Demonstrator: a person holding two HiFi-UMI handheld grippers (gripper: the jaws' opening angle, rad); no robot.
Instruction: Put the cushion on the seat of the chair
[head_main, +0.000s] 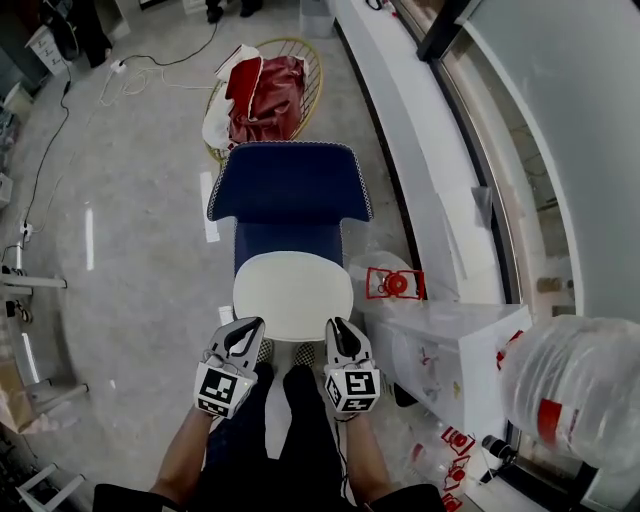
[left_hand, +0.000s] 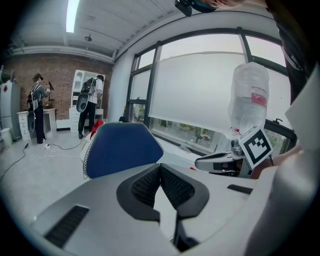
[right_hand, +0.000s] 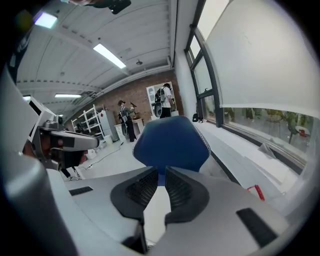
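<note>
The white cushion (head_main: 293, 293) lies on the seat of the blue chair (head_main: 290, 190). Your left gripper (head_main: 249, 326) is closed and empty. Your right gripper (head_main: 334, 326) shows a thin gap between its jaws and holds nothing.

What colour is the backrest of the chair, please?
The backrest is dark blue, with a white-speckled trim along its edge. The head view shows it best.

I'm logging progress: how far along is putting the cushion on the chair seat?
Done: the white oval cushion lies on the seat of the blue upholstered chair. In hand: nothing; the left tool and right tool are both empty, near its front edge. Left: nothing visible, perhaps only drawing the tools away.
</note>
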